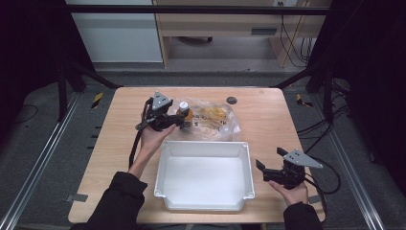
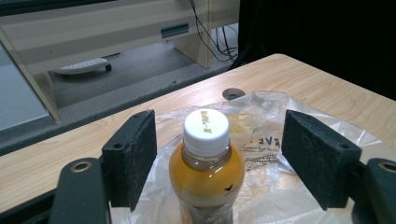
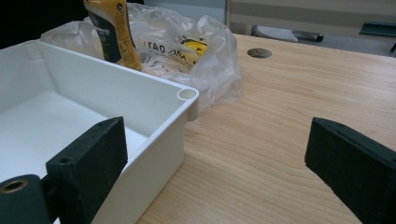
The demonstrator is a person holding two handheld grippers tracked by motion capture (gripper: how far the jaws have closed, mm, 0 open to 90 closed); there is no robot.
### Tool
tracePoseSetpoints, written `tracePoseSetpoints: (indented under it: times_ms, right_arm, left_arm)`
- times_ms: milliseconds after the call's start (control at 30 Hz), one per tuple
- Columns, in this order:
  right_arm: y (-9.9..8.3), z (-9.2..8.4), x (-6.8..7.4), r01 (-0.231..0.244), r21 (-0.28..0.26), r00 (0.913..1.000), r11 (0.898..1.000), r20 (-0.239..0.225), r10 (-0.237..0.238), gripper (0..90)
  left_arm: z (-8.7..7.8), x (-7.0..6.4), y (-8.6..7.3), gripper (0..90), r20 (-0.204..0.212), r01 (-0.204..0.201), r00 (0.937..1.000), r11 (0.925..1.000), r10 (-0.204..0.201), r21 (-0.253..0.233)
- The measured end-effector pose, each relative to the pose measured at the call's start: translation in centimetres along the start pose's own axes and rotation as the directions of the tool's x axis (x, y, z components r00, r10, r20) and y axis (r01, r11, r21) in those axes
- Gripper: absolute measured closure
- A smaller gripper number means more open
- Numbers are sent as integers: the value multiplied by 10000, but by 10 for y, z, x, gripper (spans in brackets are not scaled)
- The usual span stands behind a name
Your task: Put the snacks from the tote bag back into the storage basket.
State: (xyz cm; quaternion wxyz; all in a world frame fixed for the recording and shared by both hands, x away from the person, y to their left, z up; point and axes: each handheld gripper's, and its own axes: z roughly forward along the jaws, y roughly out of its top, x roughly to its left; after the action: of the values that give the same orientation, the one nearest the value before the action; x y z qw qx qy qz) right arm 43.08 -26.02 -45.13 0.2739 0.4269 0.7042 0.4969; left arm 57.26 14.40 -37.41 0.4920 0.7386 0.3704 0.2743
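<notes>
An upright bottle (image 1: 184, 111) of orange-brown drink with a white cap (image 2: 206, 129) stands at the left edge of a crumpled clear plastic bag (image 1: 215, 120). My left gripper (image 1: 178, 120) is open around the bottle (image 2: 206, 177). Its pads (image 2: 133, 156) stand on either side of the neck with a gap on both sides. My right gripper (image 1: 262, 171) is open and holds nothing, just right of a white tray (image 1: 203, 148). In the right gripper view the tray's far right corner (image 3: 187, 94) lies between the jaws, with the bottle (image 3: 112, 32) and bag (image 3: 196, 51) beyond it.
The tray sits at the front middle of the wooden table (image 1: 268, 120). A round cable hole (image 1: 231, 100) lies behind the bag. Bare wood stretches right of the tray (image 3: 280, 116). Cables trail from both grippers toward the table's edges.
</notes>
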Motion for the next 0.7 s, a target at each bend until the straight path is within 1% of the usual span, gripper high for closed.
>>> tracePoseSetpoints:
  times_ms: [167, 333, 400, 700]
  right_arm:
    - [0, 0, 0, 12, -7, 10000, 10000, -11, -12, 60]
    - [0, 0, 0, 1, -11, 10000, 10000, -27, -1, 60]
    - [0, 0, 0, 26, -11, 10000, 10000, -16, -26, 60]
    - [0, 0, 0, -26, -17, 10000, 10000, -21, 26, 60]
  left_arm:
    - [6, 1, -2, 286, -108, 6, 9999, 10000, -6, -6]
    - [11, 3, -5, 296, -143, 167, 9998, 9999, -166, 20]
    - [12, 3, -5, 304, -169, 144, 9998, 9999, -143, 79]
    - [23, 4, -11, 388, -185, 161, 9997, 9996, -157, 244]
